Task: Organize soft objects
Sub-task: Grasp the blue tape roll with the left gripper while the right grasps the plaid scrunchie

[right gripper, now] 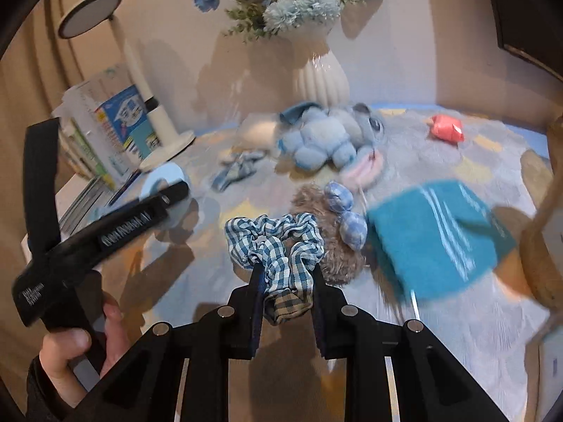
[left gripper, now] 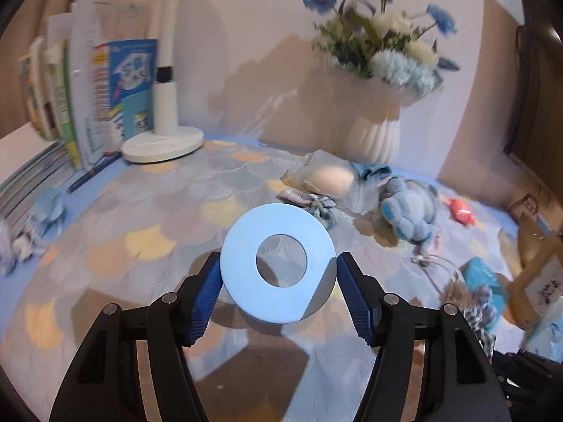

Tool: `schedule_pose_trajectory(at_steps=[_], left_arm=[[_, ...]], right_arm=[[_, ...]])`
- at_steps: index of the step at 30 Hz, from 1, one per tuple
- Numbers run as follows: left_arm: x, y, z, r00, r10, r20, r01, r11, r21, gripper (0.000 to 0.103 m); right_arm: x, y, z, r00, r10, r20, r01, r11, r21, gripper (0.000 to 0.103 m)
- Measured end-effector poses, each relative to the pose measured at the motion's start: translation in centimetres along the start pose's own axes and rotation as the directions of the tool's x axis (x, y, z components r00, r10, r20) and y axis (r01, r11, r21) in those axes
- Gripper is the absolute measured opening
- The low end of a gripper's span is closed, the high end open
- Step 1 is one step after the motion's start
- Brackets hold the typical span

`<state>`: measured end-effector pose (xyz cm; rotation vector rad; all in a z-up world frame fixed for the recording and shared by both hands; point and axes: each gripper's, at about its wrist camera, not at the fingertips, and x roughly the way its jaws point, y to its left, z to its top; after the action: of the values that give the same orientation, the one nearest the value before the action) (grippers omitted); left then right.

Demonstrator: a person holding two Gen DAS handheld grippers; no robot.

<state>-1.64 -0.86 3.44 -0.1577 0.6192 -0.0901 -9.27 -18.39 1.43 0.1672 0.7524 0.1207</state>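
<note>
Right now you have something in each gripper, so the sorting looks to be in its early part, with most of the pile not yet touched. Your left gripper [left gripper: 278, 281] is clamped on a pale blue foam ring [left gripper: 246, 274], its ribbed blue pads pressing both edges and holding it up above the patterned mat [left gripper: 140, 218]. Your right gripper [right gripper: 286, 281] is pinched tight on a blue checked scrunchie [right gripper: 274, 242], the fabric bunched between the fingers and lifted clear of the mat, as far as the blur lets you judge.

What's left, as I read it: the blue plush toy [right gripper: 323, 140] lies near the white vase [right gripper: 320, 81], with a bagged cream-coloured pad [left gripper: 330, 179] and a plaid bow [left gripper: 309, 204] just beside it. A small red pouch [right gripper: 445, 128] sits apart to the right. Nearer your right gripper lie a teal towel [right gripper: 436, 239] and a fuzzy brown piece with a checked bow [right gripper: 346, 218] on it. At the far left edge of the left view a few more soft bits [left gripper: 45, 211] lie by the stacked books [left gripper: 88, 98].

No finished grouping is clearly visible; a wooden or woven shape [right gripper: 542, 246] at the right edge may be the container, but you can't tell from here
</note>
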Motion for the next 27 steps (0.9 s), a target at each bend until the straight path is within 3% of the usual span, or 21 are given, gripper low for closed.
schedule_pose_trajectory(at_steps=[4, 8, 10, 11, 12, 13, 14, 15, 17, 20, 24, 27], left_arm=[[-2.3, -0.8, -1.6, 1.000, -0.013, 0.018, 0.012, 0.999, 0.032, 0.063], [-2.8, -2.1, -2.2, 0.999, -0.005, 0.035, 0.001, 0.996, 0.093, 0.064], [-2.5, -2.1, -2.1, 1.000, -0.014, 0.020, 0.012, 0.995, 0.099, 0.064], [-2.3, -1.9, -2.1, 1.000, -0.023, 0.012, 0.022, 0.995, 0.093, 0.064], [-2.2, -1.6, -2.0, 0.999, -0.033, 0.007, 0.032, 0.996, 0.083, 0.064], [-2.4, -1.5, -2.1, 0.999, -0.039, 0.008, 0.038, 0.996, 0.075, 0.064], [-2.3, -1.3, -2.0, 0.999, -0.048, 0.008, 0.048, 0.997, 0.063, 0.064], [-2.3, -0.9, -1.9, 0.999, -0.054, 0.006, 0.053, 0.997, 0.049, 0.064], [-2.1, -0.6, -1.9, 0.998, -0.062, -0.001, 0.062, 0.998, 0.027, 0.064], [-1.7, -0.2, -1.8, 0.997, -0.071, -0.017, 0.071, 0.997, 0.008, 0.064], [-1.5, -0.9, -1.9, 0.998, -0.055, -0.028, 0.056, 0.998, 0.040, 0.064], [-1.4, -1.6, -2.0, 0.998, -0.054, -0.040, 0.057, 0.995, 0.077, 0.064]], right_arm=[[-2.8, -0.2, -2.6, 0.996, 0.089, -0.022, -0.090, 0.996, -0.022, 0.023], [-4.3, -0.8, -6.9, 0.976, 0.167, -0.141, -0.178, 0.981, -0.072, 0.023], [-5.8, -1.5, -8.8, 0.975, 0.186, -0.123, -0.196, 0.978, -0.072, 0.030], [-6.4, -1.7, -9.1, 0.974, 0.188, -0.123, -0.197, 0.978, -0.068, 0.043], [-6.8, -2.0, -9.2, 0.974, 0.190, -0.128, -0.198, 0.978, -0.060, 0.062], [-7.3, -2.2, -9.2, 0.974, 0.187, -0.126, -0.195, 0.979, -0.053, 0.072], [-7.8, -2.4, -9.0, 0.980, 0.164, -0.113, -0.170, 0.984, -0.048, 0.088], [-8.3, -2.4, -8.7, 0.987, 0.132, -0.090, -0.137, 0.989, -0.046, 0.095], [-8.8, -2.1, -8.2, 0.989, 0.133, -0.059, -0.135, 0.990, -0.036, 0.095], [-8.0, -1.4, -7.2, 0.984, 0.158, -0.078, -0.160, 0.987, -0.022, 0.096], [-3.3, 0.2, -6.8, 0.980, 0.001, -0.197, -0.015, 0.997, -0.071, 0.102], [-2.7, 2.2, -7.2, 0.984, -0.080, -0.159, 0.057, 0.988, -0.144, 0.103]])
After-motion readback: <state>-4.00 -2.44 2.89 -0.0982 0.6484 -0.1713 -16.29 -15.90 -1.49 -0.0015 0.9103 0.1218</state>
